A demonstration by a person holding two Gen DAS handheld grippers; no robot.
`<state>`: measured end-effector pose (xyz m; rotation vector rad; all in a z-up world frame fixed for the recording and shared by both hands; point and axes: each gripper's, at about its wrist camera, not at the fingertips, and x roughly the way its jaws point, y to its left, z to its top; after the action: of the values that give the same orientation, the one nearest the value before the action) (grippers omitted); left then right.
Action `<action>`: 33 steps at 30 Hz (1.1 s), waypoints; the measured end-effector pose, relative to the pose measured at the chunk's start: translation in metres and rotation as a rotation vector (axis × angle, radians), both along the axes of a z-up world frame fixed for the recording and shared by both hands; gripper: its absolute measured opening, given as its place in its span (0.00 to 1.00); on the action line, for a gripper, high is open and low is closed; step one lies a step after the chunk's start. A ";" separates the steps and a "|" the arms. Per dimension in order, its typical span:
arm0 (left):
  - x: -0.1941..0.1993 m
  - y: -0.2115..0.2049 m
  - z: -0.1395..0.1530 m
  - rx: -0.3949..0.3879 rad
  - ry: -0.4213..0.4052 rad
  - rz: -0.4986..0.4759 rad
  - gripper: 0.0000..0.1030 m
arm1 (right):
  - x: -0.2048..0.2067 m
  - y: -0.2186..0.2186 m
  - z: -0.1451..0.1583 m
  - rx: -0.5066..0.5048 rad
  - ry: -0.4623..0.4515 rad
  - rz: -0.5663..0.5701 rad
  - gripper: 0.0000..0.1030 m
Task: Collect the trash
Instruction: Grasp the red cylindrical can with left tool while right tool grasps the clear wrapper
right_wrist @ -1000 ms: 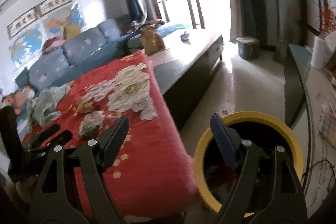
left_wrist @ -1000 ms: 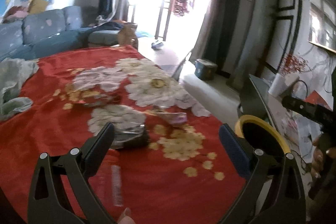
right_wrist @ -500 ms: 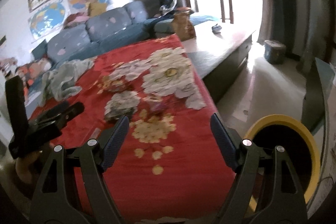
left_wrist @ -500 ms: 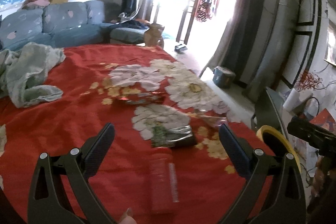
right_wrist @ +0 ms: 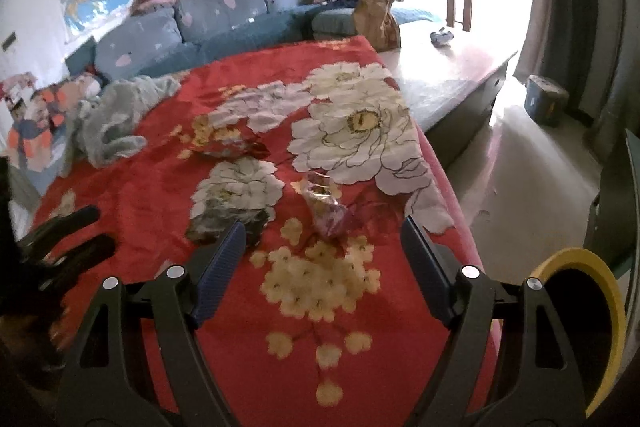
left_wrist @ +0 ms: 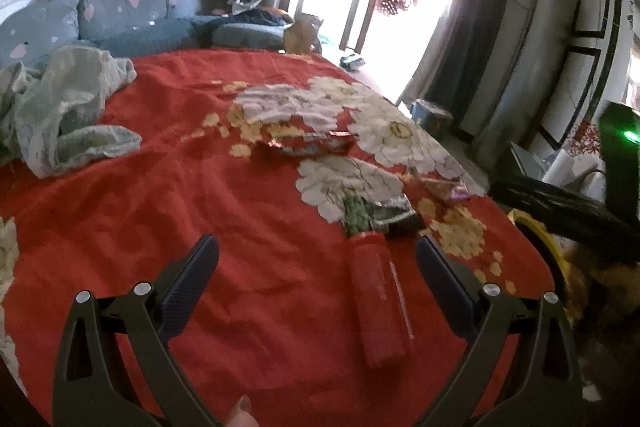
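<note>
Litter lies on a red flowered blanket. In the left wrist view a clear plastic bottle lies just inside the right finger of my open left gripper, with a dark crumpled wrapper beyond its cap, a red foil wrapper farther back and a small purple wrapper to the right. My right gripper is open and empty above the blanket, and the purple wrapper lies just beyond its tips. The dark wrapper sits by its left finger. The red foil wrapper lies farther off.
A yellow-rimmed bin stands on the floor off the blanket's right edge. A pale green cloth is bunched at the far left. A blue sofa, a low bench and a small blue container lie beyond.
Both grippers swung left, from over the bin and blanket edge to over the blanket and its litter. The bottle and wrappers now sit nearer the fingers. Both stay open.
</note>
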<state>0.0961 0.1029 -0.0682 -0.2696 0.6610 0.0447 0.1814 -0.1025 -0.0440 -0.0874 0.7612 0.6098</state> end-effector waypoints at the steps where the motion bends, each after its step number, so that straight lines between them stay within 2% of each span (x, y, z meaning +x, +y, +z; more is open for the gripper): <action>1: 0.000 -0.001 -0.001 -0.010 0.003 -0.007 0.92 | 0.004 0.003 -0.003 -0.004 0.004 0.001 0.69; 2: -0.001 -0.002 -0.002 -0.023 0.006 -0.016 0.91 | 0.012 0.009 -0.007 -0.019 0.008 -0.004 0.69; 4: 0.001 -0.005 -0.008 -0.063 0.026 -0.048 0.79 | 0.022 0.015 -0.013 -0.035 0.016 -0.012 0.68; 9: 0.006 -0.020 -0.021 -0.102 0.080 -0.114 0.71 | 0.048 0.024 -0.030 -0.056 0.067 -0.032 0.67; 12: 0.008 -0.030 -0.029 -0.103 0.105 -0.140 0.69 | 0.058 0.026 -0.043 -0.061 0.112 -0.033 0.59; 15: 0.008 -0.038 -0.036 -0.098 0.131 -0.156 0.64 | 0.059 0.025 -0.052 -0.046 0.145 -0.034 0.50; 16: 0.008 -0.040 -0.039 -0.083 0.140 -0.157 0.60 | 0.058 0.025 -0.053 -0.044 0.144 -0.036 0.43; 17: 0.008 -0.042 -0.040 -0.070 0.141 -0.158 0.58 | 0.057 0.024 -0.053 -0.037 0.142 -0.038 0.29; 18: 0.007 -0.043 -0.040 -0.056 0.141 -0.160 0.53 | 0.056 0.022 -0.053 -0.027 0.146 -0.036 0.23; 19: 0.007 -0.043 -0.040 -0.056 0.142 -0.160 0.44 | 0.056 0.021 -0.053 -0.019 0.150 -0.033 0.24; 21: 0.006 -0.041 -0.041 -0.063 0.146 -0.155 0.35 | 0.053 0.019 -0.053 -0.015 0.148 -0.034 0.23; 28: 0.002 -0.036 -0.038 -0.096 0.139 -0.145 0.32 | 0.031 0.008 -0.047 -0.001 0.125 -0.029 0.23; 33: -0.005 -0.032 -0.014 -0.077 0.068 -0.129 0.29 | 0.015 0.001 -0.043 -0.009 0.112 0.003 0.23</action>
<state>0.0913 0.0712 -0.0827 -0.3005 0.7472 -0.0957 0.1965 -0.1018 -0.0865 -0.0633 0.8726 0.6182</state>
